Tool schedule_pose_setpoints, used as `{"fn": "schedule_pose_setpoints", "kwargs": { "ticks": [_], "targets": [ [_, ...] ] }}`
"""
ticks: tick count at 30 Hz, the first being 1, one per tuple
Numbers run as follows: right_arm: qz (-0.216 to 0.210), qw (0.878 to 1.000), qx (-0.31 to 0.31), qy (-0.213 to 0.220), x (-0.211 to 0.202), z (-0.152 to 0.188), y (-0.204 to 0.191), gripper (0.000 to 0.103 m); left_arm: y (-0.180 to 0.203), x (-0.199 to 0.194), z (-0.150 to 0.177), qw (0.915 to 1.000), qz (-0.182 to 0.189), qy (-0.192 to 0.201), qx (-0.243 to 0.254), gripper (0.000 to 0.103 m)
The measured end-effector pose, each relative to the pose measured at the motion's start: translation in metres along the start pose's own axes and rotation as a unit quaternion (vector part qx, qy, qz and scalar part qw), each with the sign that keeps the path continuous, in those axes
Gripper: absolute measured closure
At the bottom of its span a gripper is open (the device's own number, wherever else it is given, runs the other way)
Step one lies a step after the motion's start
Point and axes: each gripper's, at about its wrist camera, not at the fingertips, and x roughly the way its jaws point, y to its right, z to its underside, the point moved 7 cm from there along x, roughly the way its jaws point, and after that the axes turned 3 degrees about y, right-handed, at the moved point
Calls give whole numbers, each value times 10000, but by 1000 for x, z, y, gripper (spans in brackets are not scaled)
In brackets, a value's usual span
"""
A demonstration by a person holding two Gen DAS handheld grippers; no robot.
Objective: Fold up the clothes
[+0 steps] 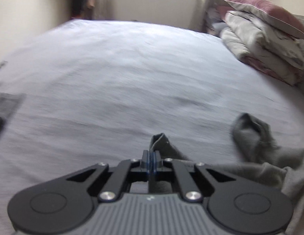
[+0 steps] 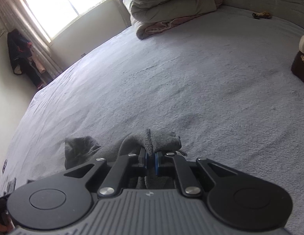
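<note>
Pale, finely wrinkled bedsheet [image 2: 191,78] stretches toward folded quilts [image 2: 171,9]. Both tongs, left [image 1: 152,161] and right [image 2: 151,161], are clamped on a soft grey knit garment [image 2: 161,139] bunched at the bed's near edge.

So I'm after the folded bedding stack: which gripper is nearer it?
Right, going by its larger look there. The right gripper faces the bedding stack straight ahead; from the left gripper the stack lies far right.
</note>
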Motion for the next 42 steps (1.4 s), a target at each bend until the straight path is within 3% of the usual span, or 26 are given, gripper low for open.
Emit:
{"fn": "schedule_pose_setpoints", "kwargs": {
  "ticks": [6, 10, 12, 16, 21, 27, 34, 42],
  "targets": [
    [5, 9998, -202, -74, 1, 3, -10, 88, -40, -36, 18, 9956, 169, -266, -885, 100],
    [83, 9983, -580, 26, -7, 3, -21, 68, -40, -65, 37, 9912, 397, -307, -1228, 100],
    [122, 9969, -775, 99, -13, 3, -27, 65, -38, -77, 46, 9887, 538, -282, -1372, 100],
    [18, 9952, -968, 113, -19, 7, -43, 63, -36, -84, 67, 9848, 747, -270, -1541, 100],
    [-309, 9938, -1051, -202, -3, 21, -77, 63, -46, -64, 85, 9767, 885, -455, -1901, 100],
    [-259, 9896, -1367, -355, 28, 28, -122, 63, -49, -54, 78, 9787, 960, -416, -1767, 100],
    [-149, 9828, -1760, -542, 65, 43, -171, 62, -61, -47, 72, 9749, 1102, -434, -1885, 100],
    [289, 9758, -2026, -765, 111, 61, -191, 64, -66, -41, 78, 9738, 1154, -540, -1884, 100]
  ]
}}
